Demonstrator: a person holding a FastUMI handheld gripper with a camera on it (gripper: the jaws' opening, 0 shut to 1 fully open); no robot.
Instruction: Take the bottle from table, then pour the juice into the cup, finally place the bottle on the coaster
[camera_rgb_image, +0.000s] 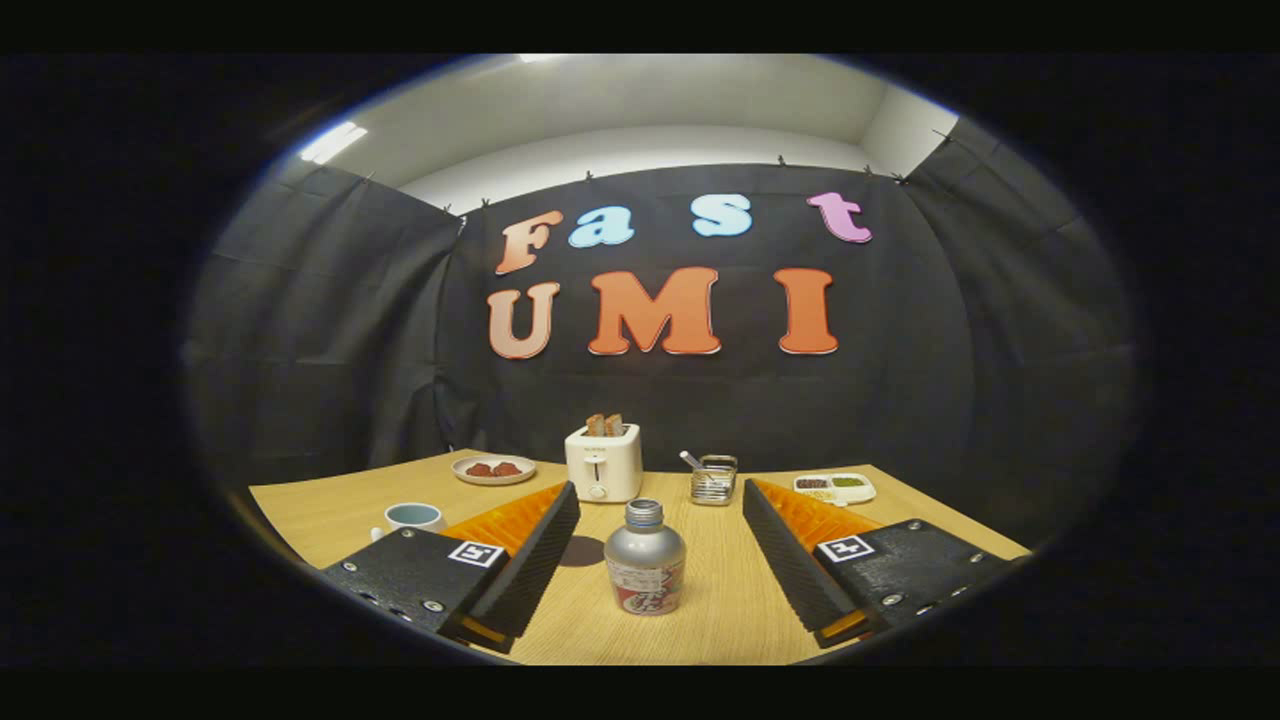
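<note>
Spread wide and holding nothing, the jaws (660, 560) frame the bottle (645, 572), which stands upright on the desk (720, 620) between the fingers, apparently slightly nearer the left one. Cup (413, 517) sits beyond the left finger.

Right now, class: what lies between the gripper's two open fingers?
In the gripper view, the silver bottle stands upright on the wooden table between the fingers, touched by neither; bare tabletop shows on both sides.
</note>
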